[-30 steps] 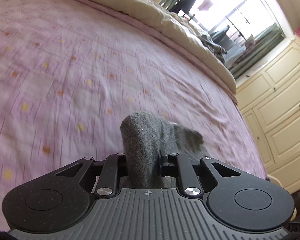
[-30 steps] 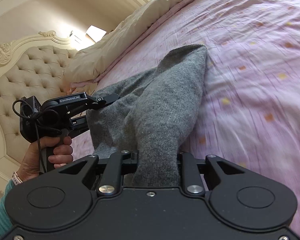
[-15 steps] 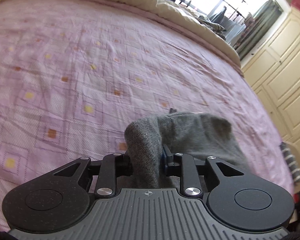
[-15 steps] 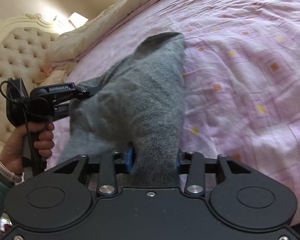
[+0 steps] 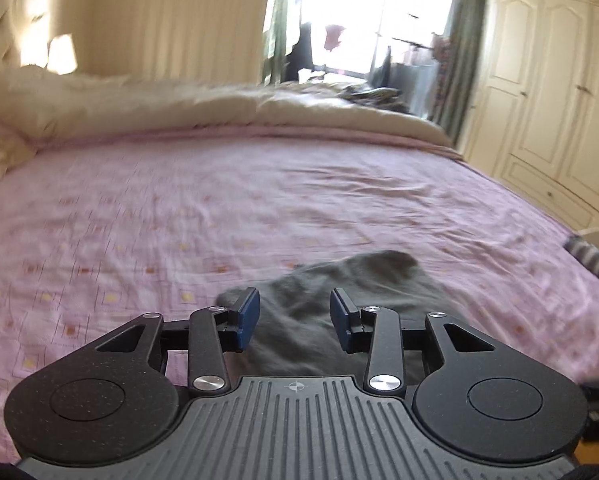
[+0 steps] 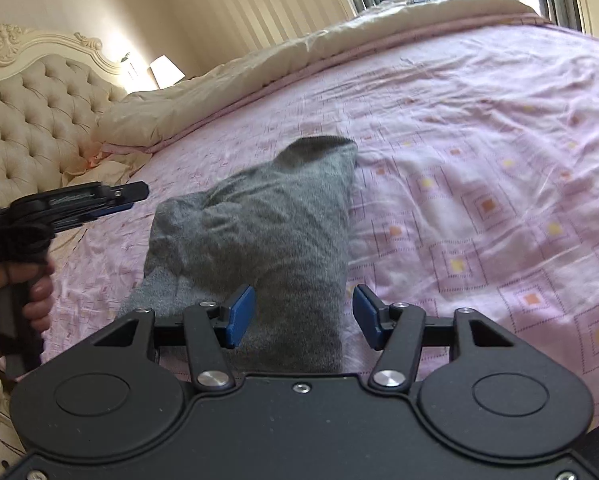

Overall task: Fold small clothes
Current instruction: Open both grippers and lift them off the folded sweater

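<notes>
Between my pads: nothing pinched
Right gripper [image 6: 303, 316]: spread, straddling the sock's near end
Left gripper [image 5: 294, 320]: spread, sock beyond its pads
Sock [image 6: 267, 240]: grey, lying rumpled on the bed [image 6: 479, 140]

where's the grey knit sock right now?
The grey knit sock lies flat on the pink patterned bedsheet, near the bed's close edge. It sits between the open fingers of the right gripper, and the open left gripper is just beside it.

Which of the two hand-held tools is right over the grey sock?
The right tool: its open blue pads straddle the grey sock. The left tool, also open, is off to the sock's side.
</notes>
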A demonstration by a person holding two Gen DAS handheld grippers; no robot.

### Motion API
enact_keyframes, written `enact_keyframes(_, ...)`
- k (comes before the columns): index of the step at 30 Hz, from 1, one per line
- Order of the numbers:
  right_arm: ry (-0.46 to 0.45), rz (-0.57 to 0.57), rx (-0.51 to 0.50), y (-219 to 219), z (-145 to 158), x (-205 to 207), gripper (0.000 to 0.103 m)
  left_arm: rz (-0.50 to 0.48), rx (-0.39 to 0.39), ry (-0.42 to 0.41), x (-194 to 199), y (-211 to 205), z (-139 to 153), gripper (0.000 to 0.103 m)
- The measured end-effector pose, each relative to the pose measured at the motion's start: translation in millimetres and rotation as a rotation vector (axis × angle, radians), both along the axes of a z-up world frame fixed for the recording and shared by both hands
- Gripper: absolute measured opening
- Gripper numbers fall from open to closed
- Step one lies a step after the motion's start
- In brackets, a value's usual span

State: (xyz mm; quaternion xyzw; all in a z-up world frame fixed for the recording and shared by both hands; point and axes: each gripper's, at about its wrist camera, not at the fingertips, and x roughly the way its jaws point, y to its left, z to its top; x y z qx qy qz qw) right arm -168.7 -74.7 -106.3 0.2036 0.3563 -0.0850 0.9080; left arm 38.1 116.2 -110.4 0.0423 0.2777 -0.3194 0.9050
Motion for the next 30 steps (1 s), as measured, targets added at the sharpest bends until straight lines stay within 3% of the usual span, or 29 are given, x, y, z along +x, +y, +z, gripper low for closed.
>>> enact_keyframes(4,-0.008,0.015,-0.014,4.9,2.0,3.8,0.062,-0.086,0.047,-0.064,-42.7,-10.4,-7.4,0.039)
enact_keyframes(8,-0.008,0.021,-0.014,6.1,1.5,4.4,0.062,-0.132,0.119,-0.042,-59.8,-19.0,-35.4,0.040)
enact_keyframes(12,-0.007,0.024,-0.024,6.4,1.7,5.4,0.062,-0.035,0.150,0.046,-54.9,-6.3,-63.1,0.040)
enact_keyframes(17,-0.003,0.035,-0.058,7.0,3.0,8.9,0.062,0.119,0.074,0.185,-40.8,27.8,-76.4,0.045)
enact_keyframes(23,0.005,0.049,-0.104,12.9,5.3,13.7,0.067,0.166,0.057,0.185,-50.4,34.1,-62.8,0.046)
enact_keyframes(25,0.009,0.063,-0.134,18.3,8.7,13.6,0.071,0.197,0.048,0.173,-56.4,34.4,-52.7,0.055)
enact_keyframes(27,0.008,0.072,-0.159,23.4,12.3,12.8,0.075,0.236,0.040,0.159,-63.2,34.6,-42.6,0.081)
enact_keyframes(30,0.012,0.084,-0.187,29.7,18.5,12.8,0.080,0.280,0.037,0.138,-72.4,35.1,-27.9,0.093)
